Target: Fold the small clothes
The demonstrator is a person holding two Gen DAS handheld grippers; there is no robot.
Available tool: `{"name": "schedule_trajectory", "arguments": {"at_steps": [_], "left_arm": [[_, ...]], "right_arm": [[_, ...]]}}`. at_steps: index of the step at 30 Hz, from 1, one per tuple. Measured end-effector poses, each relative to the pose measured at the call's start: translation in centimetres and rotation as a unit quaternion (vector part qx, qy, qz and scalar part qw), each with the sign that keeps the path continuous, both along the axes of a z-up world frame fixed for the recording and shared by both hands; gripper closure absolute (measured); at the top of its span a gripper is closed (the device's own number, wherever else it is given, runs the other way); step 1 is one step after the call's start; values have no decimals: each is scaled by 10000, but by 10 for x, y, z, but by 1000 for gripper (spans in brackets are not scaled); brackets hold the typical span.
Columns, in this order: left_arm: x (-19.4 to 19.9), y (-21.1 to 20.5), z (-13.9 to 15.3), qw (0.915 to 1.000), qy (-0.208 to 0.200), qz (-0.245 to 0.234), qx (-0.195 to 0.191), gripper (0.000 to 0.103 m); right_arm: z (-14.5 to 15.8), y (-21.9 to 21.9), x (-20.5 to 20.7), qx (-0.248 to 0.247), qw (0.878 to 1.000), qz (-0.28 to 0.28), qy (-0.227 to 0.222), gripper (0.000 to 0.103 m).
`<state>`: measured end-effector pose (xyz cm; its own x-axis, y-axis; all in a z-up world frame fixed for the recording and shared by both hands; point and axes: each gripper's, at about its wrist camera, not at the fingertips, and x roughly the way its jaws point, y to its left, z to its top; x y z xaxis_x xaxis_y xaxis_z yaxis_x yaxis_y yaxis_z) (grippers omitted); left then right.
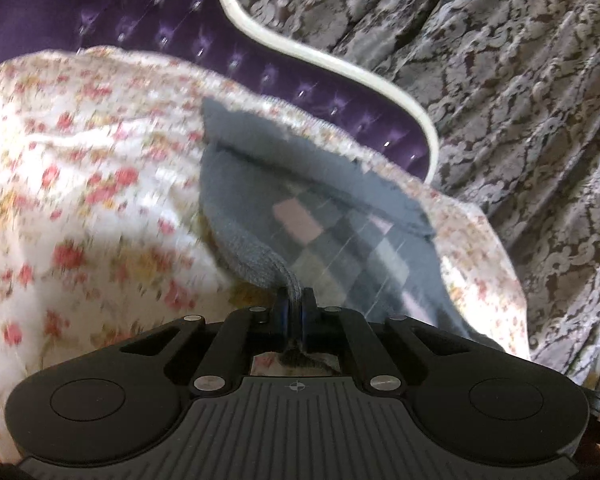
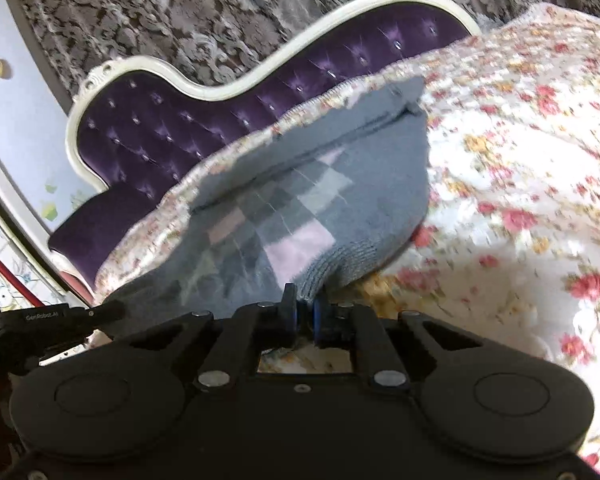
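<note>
A small grey knitted garment with a pink and grey diamond pattern lies on a floral bedspread. My left gripper is shut on its ribbed near edge, lifted off the bed. My right gripper is shut on the ribbed edge of the same garment, also raised. The garment's far part rests on the bedspread. The left gripper's body shows at the left edge of the right wrist view.
A purple tufted headboard with a cream frame stands behind the bed, and it shows in the right wrist view. A patterned grey-brown curtain hangs behind. The bed edge runs just beyond the garment.
</note>
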<state>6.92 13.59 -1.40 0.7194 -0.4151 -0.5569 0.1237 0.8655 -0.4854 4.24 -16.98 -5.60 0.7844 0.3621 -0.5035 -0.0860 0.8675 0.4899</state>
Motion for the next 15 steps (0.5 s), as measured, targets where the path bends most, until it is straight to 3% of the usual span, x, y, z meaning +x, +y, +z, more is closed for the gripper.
{"name": "schedule_trajectory", "arguments": {"at_steps": [8,15], "left_arm": [[16,0,34,9994,-312,-122,-92,98],[55,2,66,9978,-556,-278,-233,98]], "right_arm": [[28,-6,16,307,9989,3,-349,88],[65,-19,55,663,9954,53,-686,90]]}}
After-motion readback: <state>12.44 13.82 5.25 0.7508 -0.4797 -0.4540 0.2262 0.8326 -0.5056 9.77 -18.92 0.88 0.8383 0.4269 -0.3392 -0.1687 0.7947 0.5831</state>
